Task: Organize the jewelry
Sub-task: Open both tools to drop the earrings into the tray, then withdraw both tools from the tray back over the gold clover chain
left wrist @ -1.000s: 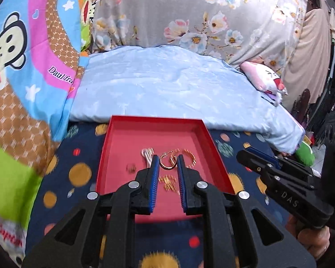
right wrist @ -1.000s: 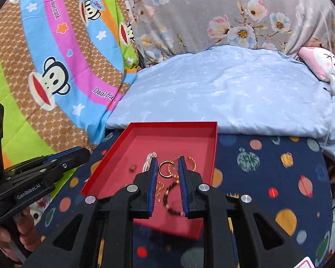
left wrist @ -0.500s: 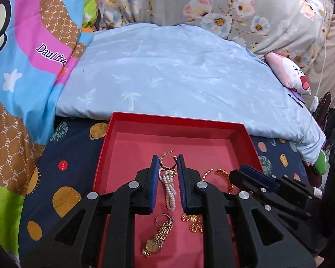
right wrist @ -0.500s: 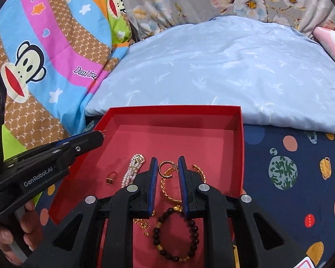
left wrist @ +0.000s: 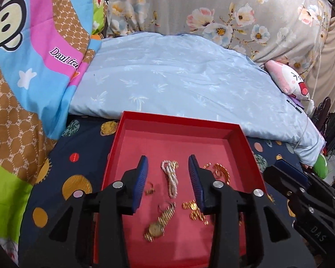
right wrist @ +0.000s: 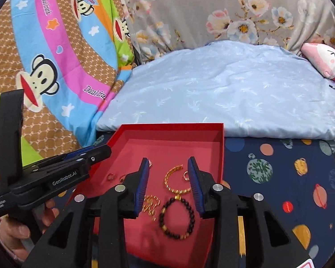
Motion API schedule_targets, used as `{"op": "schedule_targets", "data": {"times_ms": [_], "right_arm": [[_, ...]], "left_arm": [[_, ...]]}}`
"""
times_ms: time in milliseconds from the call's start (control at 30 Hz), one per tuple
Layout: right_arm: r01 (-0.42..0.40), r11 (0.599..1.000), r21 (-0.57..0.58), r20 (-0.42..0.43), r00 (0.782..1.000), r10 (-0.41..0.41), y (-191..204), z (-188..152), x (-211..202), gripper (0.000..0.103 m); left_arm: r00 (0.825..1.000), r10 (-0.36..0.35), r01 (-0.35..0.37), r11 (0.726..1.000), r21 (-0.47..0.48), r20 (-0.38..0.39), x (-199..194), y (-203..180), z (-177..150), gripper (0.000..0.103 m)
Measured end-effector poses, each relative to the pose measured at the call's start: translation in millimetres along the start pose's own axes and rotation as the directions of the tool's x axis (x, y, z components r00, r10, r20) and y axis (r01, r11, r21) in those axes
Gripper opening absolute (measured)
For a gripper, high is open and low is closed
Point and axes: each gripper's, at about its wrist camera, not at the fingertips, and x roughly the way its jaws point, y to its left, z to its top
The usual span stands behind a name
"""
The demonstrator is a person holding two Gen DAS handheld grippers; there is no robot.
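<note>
— What sits nearest your claws?

— My left claw [left wrist: 168, 167] hangs low in the frame over the red tray [left wrist: 178, 120], its jaws opening, nothing pressed between them. Seen between the blue pads, the pearl strand [left wrist: 170, 177] lies on the tray floor, not touched. Below it, toward the bottom of the picture, lies a gold watch [left wrist: 159, 223]; a small gold ring [left wrist: 150, 189] sits just beside my left pad, and a heap of gold chain [left wrist: 195, 210] lies by my right pad.

— And the other one?

— My right claw [right wrist: 168, 168] is opening too, holding nothing. A dark bead bracelet [right wrist: 177, 217] lies low between its fingers, and above it a curved gold bangle [right wrist: 175, 179]. Gold bits [right wrist: 150, 203] lie partly hidden behind the left finger.

— Anything in the way?

— In the right wrist view my left claw [right wrist: 100, 153] reaches in from the left edge over the tray's near-left corner, covering that rim; my hand [right wrist: 17, 234] grips its handle at lower left. In the left wrist view the right claw [left wrist: 279, 169] crosses the lower right, beside the tray's right wall.

— Farther out?

— The tray rests on a navy planet-print sheet [right wrist: 279, 178]. Beyond it lies a pale blue quilt [left wrist: 178, 78], then a monkey-print blanket [right wrist: 44, 67] at upper left, a grey floral cloth [left wrist: 212, 6] across the top, and a pink plush toy [left wrist: 288, 80] at right.
</note>
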Motion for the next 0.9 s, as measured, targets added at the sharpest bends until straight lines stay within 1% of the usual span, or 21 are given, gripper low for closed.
{"op": "schedule_targets", "data": {"times_ms": [133, 200, 233, 333, 467, 533, 667, 733, 900], "right_arm": [[-0.025, 0.999, 0.021, 0.007, 1.000, 0.025, 8, -25, -37, 0.036], [-0.035, 0.999, 0.032, 0.002, 0.999, 0.035, 11, -40, -53, 0.036], [-0.038, 0.999, 0.038, -0.003, 0.999, 0.038, 13, -49, -61, 0.036], [-0.041, 0.998, 0.048, -0.026, 0.999, 0.043, 18, -76, -82, 0.037], [-0.027, 0.999, 0.040, -0.076, 0.997, 0.030, 25, -118, -106, 0.040], [-0.019, 0.999, 0.033, -0.103, 0.994, 0.023, 30, -136, -114, 0.041], [0.005, 1.000, 0.017, -0.141, 0.990, -0.003, 37, -168, -129, 0.041], [0.001, 0.999, 0.033, -0.158, 0.987, 0.004, 37, -181, -135, 0.041], [-0.004, 0.999, 0.048, -0.204, 0.979, 0.014, 41, -206, -143, 0.041]], "left_arm": [[1.000, -0.016, 0.016, 1.000, -0.006, 0.009, -36, -5, -31, 0.042], [1.000, -0.031, 0.031, 0.999, -0.014, -0.003, -48, -6, -47, 0.042], [0.999, -0.032, 0.031, 0.999, -0.015, -0.013, -57, -6, -60, 0.042], [0.999, -0.025, 0.025, 1.000, 0.005, -0.033, -77, -10, -94, 0.042], [0.997, -0.039, 0.041, 0.999, 0.027, -0.068, -101, -11, -135, 0.042], [0.995, -0.041, 0.044, 0.998, 0.034, -0.088, -113, -10, -158, 0.042], [0.992, -0.035, 0.038, 0.999, 0.023, -0.120, -130, -6, -190, 0.042], [0.991, -0.026, 0.029, 0.999, 0.019, -0.133, -138, -2, -206, 0.043], [0.987, -0.013, 0.013, 1.000, -0.003, -0.159, -152, 11, -230, 0.044]]}}
